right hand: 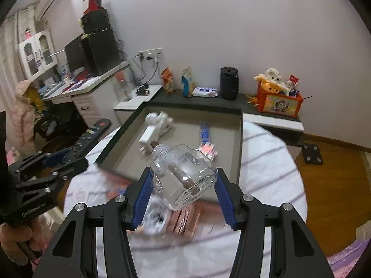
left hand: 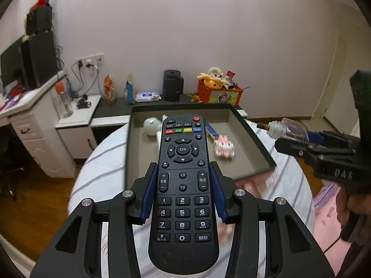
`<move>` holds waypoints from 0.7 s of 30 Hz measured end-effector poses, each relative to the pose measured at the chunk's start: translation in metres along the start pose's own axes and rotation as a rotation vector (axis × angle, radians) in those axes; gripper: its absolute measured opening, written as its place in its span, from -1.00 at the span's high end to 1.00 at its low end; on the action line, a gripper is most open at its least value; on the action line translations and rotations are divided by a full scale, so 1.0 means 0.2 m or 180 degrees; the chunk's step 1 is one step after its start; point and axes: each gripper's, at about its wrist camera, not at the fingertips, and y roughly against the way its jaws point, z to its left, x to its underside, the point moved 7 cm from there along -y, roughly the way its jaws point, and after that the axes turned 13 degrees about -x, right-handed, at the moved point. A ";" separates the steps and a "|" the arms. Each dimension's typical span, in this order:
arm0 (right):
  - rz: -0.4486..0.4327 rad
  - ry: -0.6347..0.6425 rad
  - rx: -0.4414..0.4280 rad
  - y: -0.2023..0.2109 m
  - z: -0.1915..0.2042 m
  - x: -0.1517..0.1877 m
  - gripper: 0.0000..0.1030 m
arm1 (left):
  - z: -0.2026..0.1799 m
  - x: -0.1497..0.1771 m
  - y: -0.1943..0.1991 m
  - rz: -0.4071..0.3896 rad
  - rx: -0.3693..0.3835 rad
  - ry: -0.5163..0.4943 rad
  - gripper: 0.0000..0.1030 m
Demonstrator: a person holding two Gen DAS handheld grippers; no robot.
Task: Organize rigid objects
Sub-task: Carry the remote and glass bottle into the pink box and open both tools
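Note:
My left gripper (left hand: 183, 165) is shut on a black remote control (left hand: 183, 185), its blue pads pressing both long sides; the remote points toward a shallow grey tray (left hand: 243, 162). My right gripper (right hand: 184, 171) is shut on a clear plastic bottle (right hand: 183, 176) with a brown stopper, held above the tray's near rim (right hand: 227, 139). In the tray lie a white bulb-like item (left hand: 151, 126), a blue box (left hand: 212, 132) and a pink-white pack (left hand: 223, 148). Each view shows the other gripper off to the side: the right gripper (left hand: 324, 148) with the bottle (left hand: 285, 129), the left gripper (right hand: 58, 159) with the remote (right hand: 92, 132).
The tray sits on a round table with a striped white cloth (right hand: 266, 162). Blurred pink packs (right hand: 185, 220) and a white item (right hand: 155, 220) lie on the cloth under the bottle. Behind are a black kettle (left hand: 172, 85), an orange toy box (left hand: 219, 93) and a white desk (left hand: 27, 125).

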 end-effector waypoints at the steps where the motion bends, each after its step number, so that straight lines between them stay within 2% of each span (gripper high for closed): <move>1: -0.0003 -0.0008 0.0033 -0.03 -0.02 -0.03 -0.05 | -0.02 -0.03 -0.07 0.0039 0.0011 0.0001 0.15; 9: 0.0102 -0.0267 0.0149 -0.29 -0.28 -0.13 -0.05 | -0.19 -0.10 -0.52 0.0432 0.0011 0.0048 0.15; 21: 0.0323 -0.0527 0.0056 -0.63 -0.54 -0.27 -0.05 | -0.34 -0.12 -0.78 0.0800 -0.0171 -0.0091 0.13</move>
